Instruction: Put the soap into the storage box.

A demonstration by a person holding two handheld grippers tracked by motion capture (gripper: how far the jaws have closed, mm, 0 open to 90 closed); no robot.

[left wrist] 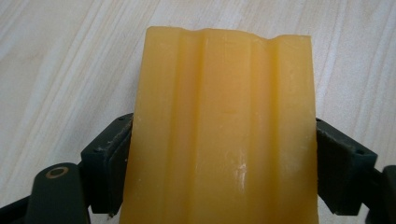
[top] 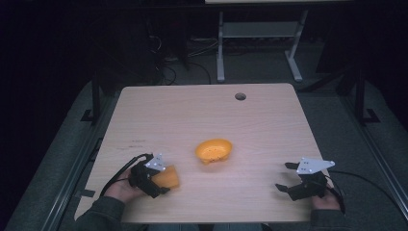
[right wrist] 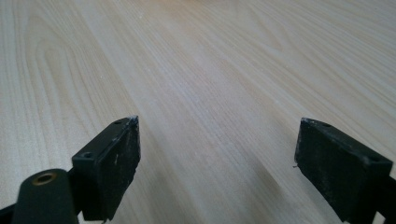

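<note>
My left gripper [top: 161, 180] is clamped on the yellow block [top: 168, 177], one jaw pressed to each long side. In the left gripper view the block [left wrist: 224, 135] runs straight out past the jaw tips over the table [left wrist: 56, 70]. It sits at the table's near left, just short of the orange bowl [top: 214, 150] and apart from it. My right gripper [top: 286, 179] rests at the near right, jaws spread wide with nothing between them.
</note>
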